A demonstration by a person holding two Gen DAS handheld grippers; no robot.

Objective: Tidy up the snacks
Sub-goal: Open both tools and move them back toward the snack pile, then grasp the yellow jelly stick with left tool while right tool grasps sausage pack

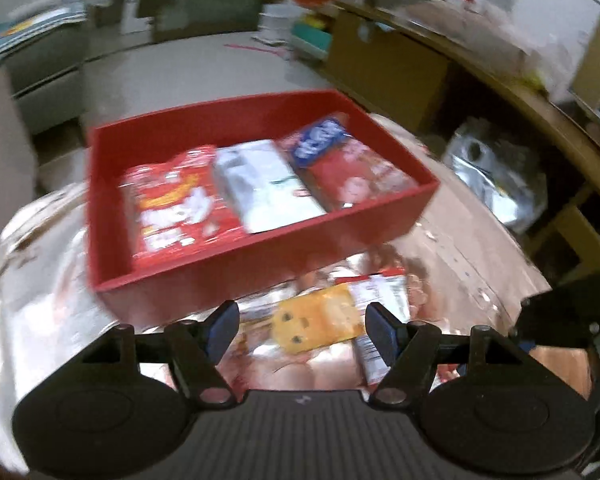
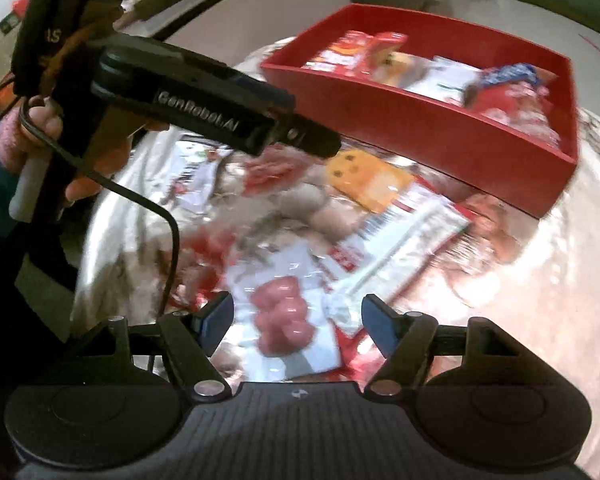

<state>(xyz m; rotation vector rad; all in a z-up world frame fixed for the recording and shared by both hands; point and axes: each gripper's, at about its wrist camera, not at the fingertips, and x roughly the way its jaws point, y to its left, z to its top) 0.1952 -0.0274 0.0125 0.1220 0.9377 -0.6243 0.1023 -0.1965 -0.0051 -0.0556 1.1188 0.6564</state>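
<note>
Where the round table (image 2: 548, 280) carries a glossy patterned cover, we see the red tray (image 1: 228, 280) holding three snack packets side by side, with bare floor left at its far wall. Loose packets lie just before it: a yellow packet (image 1: 316, 320) and a white-and-red packet (image 2: 400, 240). Our left gripper (image 1: 302, 326), lettered "GenRobot.AI", and right gripper (image 2: 298, 320) both hang spread and hold nothing. Packet print is too blurred to read.
</note>
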